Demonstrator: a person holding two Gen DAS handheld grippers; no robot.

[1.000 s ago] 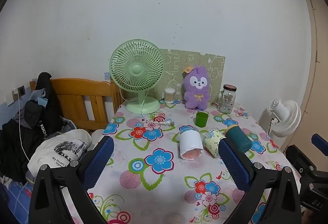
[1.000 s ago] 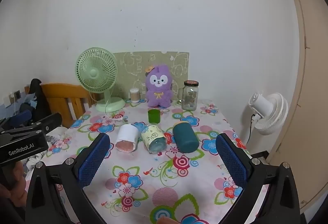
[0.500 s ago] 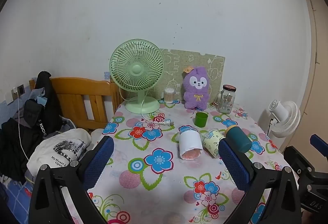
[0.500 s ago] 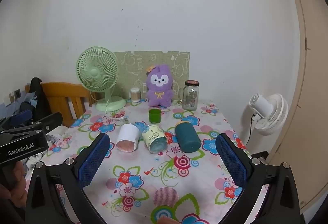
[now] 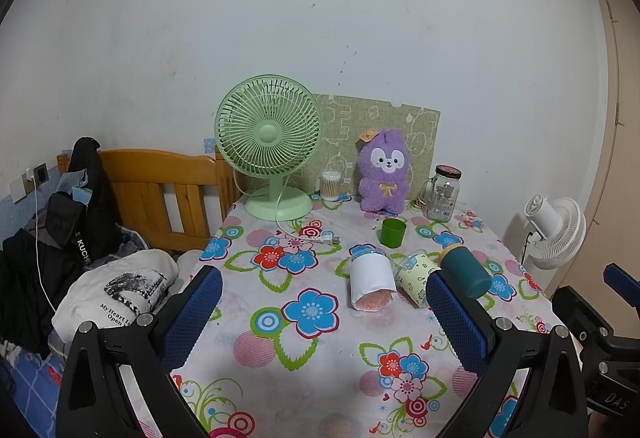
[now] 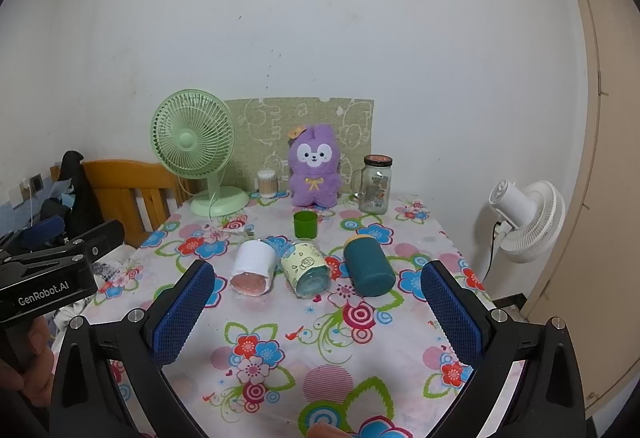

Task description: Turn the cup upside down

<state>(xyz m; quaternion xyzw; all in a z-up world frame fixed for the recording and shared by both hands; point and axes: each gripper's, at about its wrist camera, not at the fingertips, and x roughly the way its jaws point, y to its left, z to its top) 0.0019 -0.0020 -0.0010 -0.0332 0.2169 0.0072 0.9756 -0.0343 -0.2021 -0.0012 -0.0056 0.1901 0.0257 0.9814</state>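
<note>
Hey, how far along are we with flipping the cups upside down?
Nothing looks done: the white cup, pale yellow patterned cup and dark teal cup lie on their sides, and the small green cup stands mouth-up. Both left tongs and right tongs hover open, holding nothing. All flipping remains.

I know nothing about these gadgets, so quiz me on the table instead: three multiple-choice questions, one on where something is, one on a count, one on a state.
1. Where is the small green cup?
A. In front of the purple plush toy
B. Under the green fan
C. Inside the glass jar

2. How many cups lie on their sides in the row nearest the grippers?
A. One
B. Three
C. Five

3. How is the right gripper?
A. Shut on a cup
B. Open, holding nothing
C. Clamped on the tablecloth

Answers: 1 A, it stands upright just ahead of the toy. 2 B, the white cup, the yellow cup and the teal cup. 3 B, its blue pads sit wide apart with nothing between them.
</note>
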